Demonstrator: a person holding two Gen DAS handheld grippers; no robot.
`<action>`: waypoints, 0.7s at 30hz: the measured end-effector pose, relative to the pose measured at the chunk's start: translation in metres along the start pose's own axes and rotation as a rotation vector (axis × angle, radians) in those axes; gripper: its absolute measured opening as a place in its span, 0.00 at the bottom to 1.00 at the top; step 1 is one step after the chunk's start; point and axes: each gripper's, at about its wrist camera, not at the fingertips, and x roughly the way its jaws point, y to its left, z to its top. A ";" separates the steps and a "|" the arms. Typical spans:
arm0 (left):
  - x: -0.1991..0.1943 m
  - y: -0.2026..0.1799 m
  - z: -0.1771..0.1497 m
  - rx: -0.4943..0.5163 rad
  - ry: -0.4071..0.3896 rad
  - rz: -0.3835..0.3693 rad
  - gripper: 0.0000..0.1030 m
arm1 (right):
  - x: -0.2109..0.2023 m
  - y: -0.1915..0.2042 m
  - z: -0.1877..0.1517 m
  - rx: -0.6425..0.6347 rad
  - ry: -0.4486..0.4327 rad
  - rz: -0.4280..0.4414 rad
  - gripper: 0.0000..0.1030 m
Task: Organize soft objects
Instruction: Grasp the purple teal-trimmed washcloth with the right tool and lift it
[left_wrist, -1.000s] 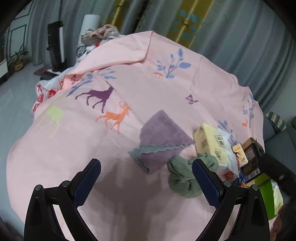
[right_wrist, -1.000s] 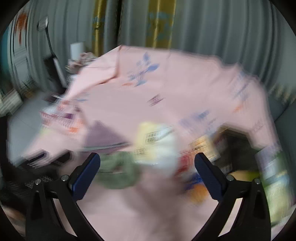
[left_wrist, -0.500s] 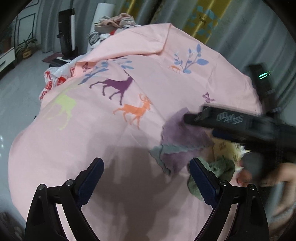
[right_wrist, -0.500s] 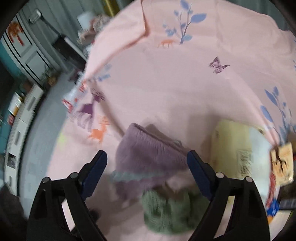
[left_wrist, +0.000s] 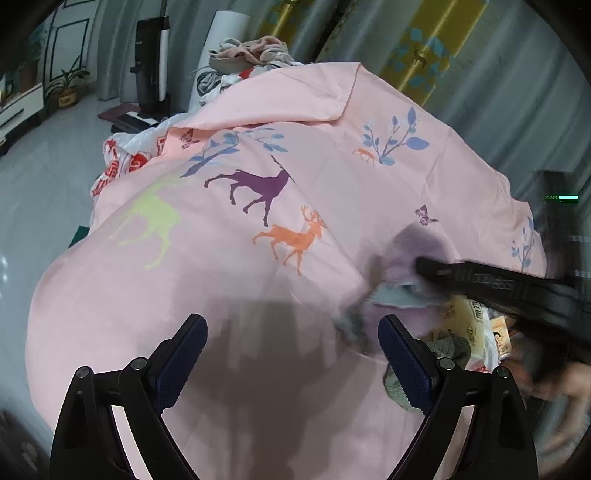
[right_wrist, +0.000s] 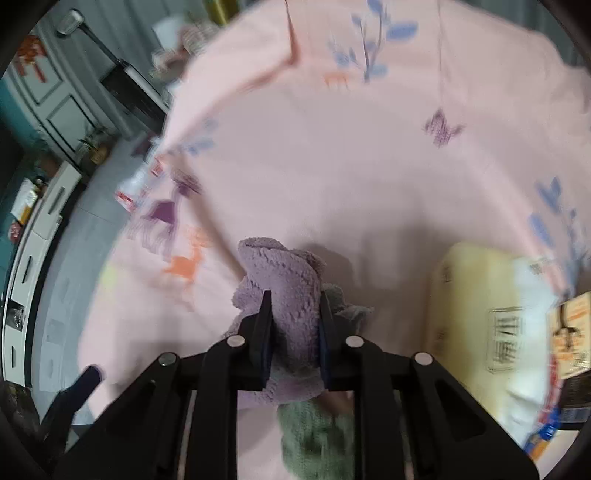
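A fluffy purple cloth with a grey-green edge is bunched between the fingers of my right gripper, which is shut on it over the pink deer-print sheet. In the left wrist view the same cloth looks blurred, with the right gripper's dark body on it. A green knitted cloth lies just below the purple one; it also shows in the left wrist view. My left gripper is open and empty above the sheet, left of both cloths.
A yellow tissue pack and small boxes lie at the right. A pile of clothes sits at the far end of the sheet. A standing black appliance and floor are at the left.
My right gripper has come down and shut on the purple cloth, which is now bunched up from lying flat. My left gripper has shifted slightly and stays open.
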 end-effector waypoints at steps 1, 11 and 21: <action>0.000 -0.002 -0.001 0.006 -0.003 0.007 0.91 | -0.017 0.001 -0.003 -0.003 -0.023 0.022 0.18; -0.009 -0.047 -0.022 0.146 -0.009 -0.028 0.91 | -0.123 -0.041 -0.085 0.056 -0.145 -0.022 0.19; 0.002 -0.105 -0.071 0.302 0.078 -0.069 0.83 | -0.072 -0.112 -0.143 0.224 0.059 -0.099 0.30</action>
